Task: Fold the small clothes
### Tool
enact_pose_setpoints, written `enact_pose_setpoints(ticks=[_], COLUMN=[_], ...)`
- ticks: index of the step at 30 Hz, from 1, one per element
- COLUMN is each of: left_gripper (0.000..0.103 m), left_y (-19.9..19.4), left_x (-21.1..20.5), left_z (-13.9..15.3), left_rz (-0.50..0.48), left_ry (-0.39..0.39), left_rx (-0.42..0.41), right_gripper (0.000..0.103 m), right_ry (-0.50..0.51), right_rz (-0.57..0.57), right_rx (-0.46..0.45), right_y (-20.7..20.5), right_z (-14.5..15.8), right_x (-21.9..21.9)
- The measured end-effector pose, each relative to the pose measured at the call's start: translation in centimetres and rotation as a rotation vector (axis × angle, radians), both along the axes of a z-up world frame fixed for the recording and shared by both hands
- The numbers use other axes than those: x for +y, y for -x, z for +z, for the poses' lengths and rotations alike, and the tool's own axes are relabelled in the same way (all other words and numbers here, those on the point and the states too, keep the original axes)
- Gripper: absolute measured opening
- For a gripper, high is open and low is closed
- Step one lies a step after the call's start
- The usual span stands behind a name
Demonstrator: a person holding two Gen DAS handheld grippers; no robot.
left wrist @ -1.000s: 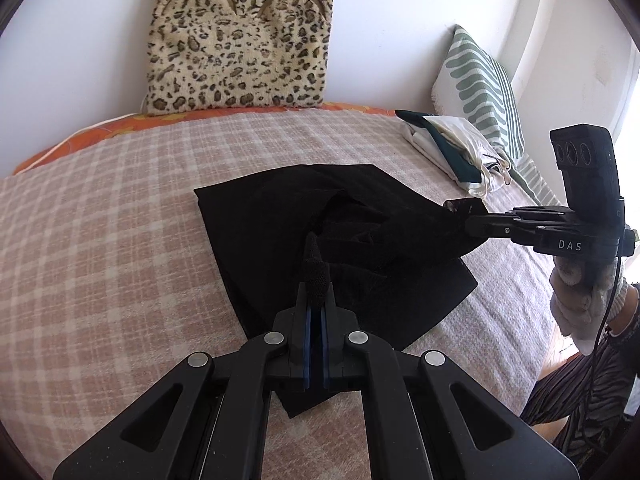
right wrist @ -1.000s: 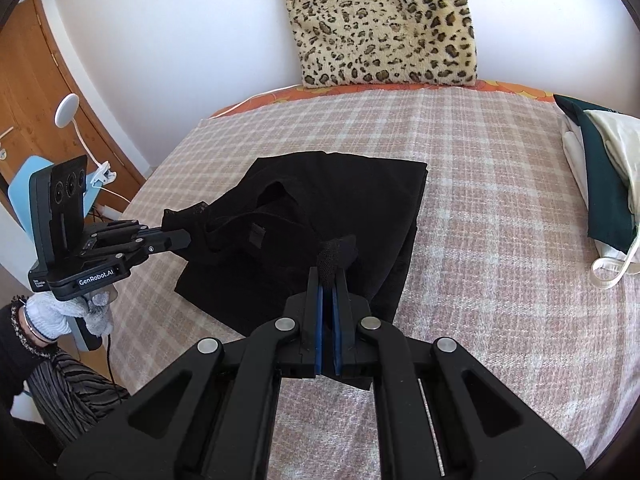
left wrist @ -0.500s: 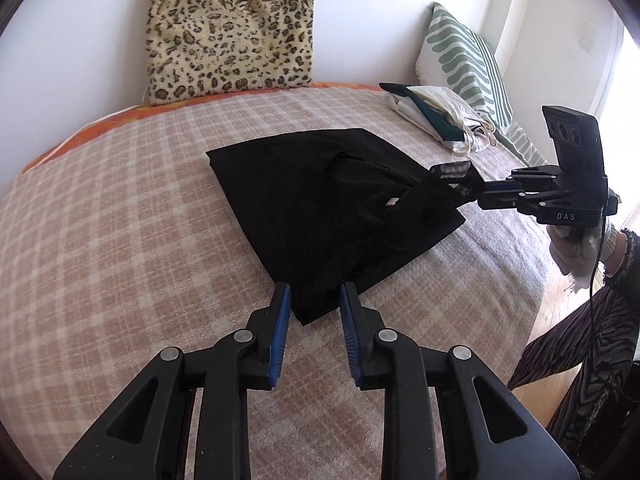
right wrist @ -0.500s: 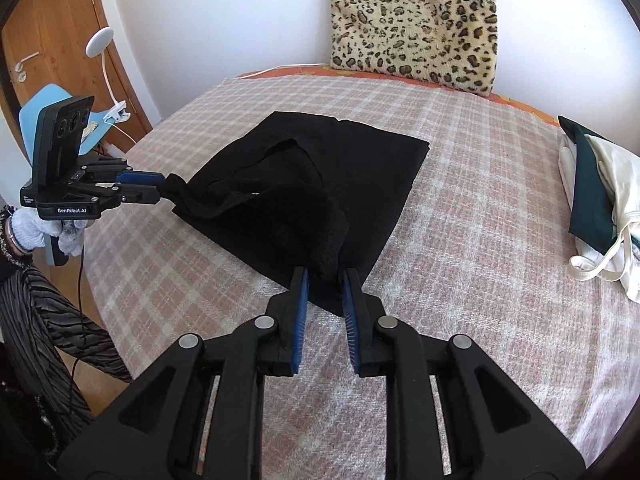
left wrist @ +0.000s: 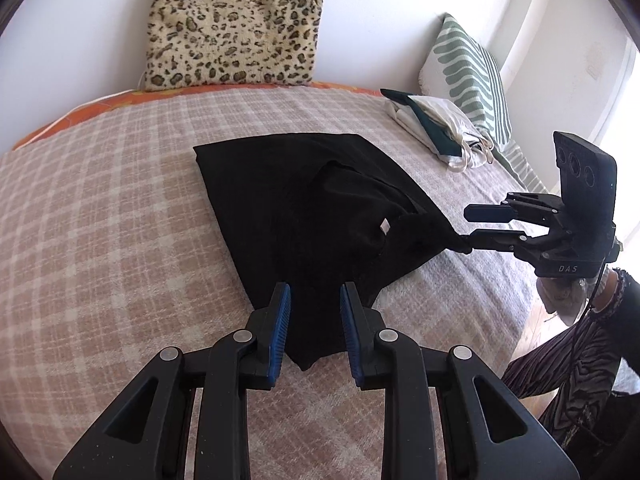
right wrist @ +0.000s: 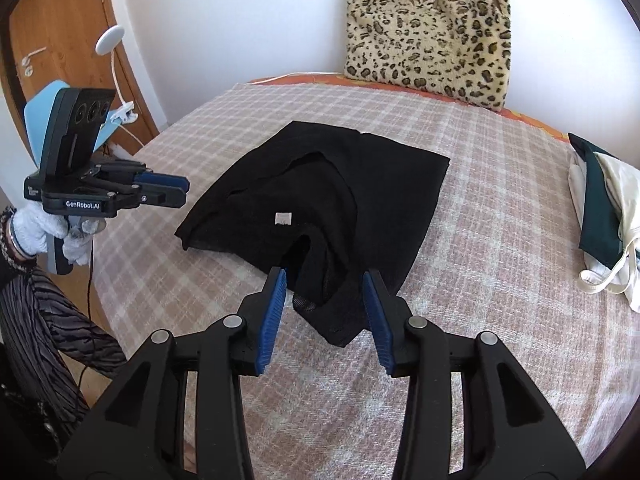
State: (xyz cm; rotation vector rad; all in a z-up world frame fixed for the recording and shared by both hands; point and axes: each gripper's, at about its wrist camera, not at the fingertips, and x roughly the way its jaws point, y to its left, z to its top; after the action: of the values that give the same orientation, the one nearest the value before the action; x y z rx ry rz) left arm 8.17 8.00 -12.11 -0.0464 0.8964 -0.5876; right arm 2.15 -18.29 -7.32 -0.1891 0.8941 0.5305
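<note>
The left gripper [left wrist: 313,300] fills the lower middle of the left wrist view, its blue-padded jaws parted and clear of the cloth, with the near corner of the black garment [left wrist: 320,216] lying on the bed between and under them but not pinched. In the right wrist view the same tool appears at the left edge of the frame, gripped by a white-gloved hand [right wrist: 36,226], with its fingers held off the garment's left tip. The right gripper [right wrist: 325,294] sits in the lower middle of the right wrist view with its jaws opening; a loose fold of the black fabric droops between the blue pads [right wrist: 276,312], which do not press on it. Seen from the left wrist camera, that gripper reaches in from the right edge, and the lower finger's tip meets a pulled-out point of the garment; whether cloth is caught there cannot be told. The garment lies partly folded in the centre of both frames on the checked bedspread [left wrist: 100,240], a small white label [right wrist: 283,218] showing on its upper layer. Against the wall at the top stands a leopard-print cushion [left wrist: 236,24]. A small stack of folded clothes [right wrist: 600,208], dark green and cream, rests at the right side, and a green-striped pillow [left wrist: 468,76] leans in the upper right of the left view.
</note>
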Motion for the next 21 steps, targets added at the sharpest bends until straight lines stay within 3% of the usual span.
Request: enact_pose_setpoints(ticks=[6,9,13,17,18,20,21], left_gripper=[0.024,0.024,0.024,0.024,0.024,0.024,0.024], left_y=[1.3,1.0,1.0,0.9,0.8,0.5,0.1], left_x=[-1.7,-2.3,-1.6,-0.6,-0.1,0.8,1.3], left_z=[-0.2,-1.3,-2.5,-2.2,-1.9,-1.0,-0.3], left_rz=[-0.070,-0.081,-0.080,-0.068,-0.060,-0.040,-0.022], left_ry=[-0.037,-0.097,-0.146,-0.147,-0.132,-0.087,-0.063], left_rx=[-0.025,0.001,0.030,0.032,0.032,0.029,0.018], right_gripper=[0.042,0.003,0.003,0.004,0.007,0.031,0.055], right_ry=[0.199,0.308,0.401,0.293,0.235,0.102,0.043], right_rz=[0.031,0.034,0.032,0.100,0.127,0.171,0.165], right_rx=[-0.080,-0.092,-0.188,-0.125,-0.094,-0.034,-0.037], right_y=[1.4,1.0,2.1,2.9,3.0,3.0,2.9], right_z=[-1.8,-2.5,-1.3,0.1,0.6,1.9,2.7], right_x=[2.2,2.6,1.7,0.5,0.3,-0.4,-0.9])
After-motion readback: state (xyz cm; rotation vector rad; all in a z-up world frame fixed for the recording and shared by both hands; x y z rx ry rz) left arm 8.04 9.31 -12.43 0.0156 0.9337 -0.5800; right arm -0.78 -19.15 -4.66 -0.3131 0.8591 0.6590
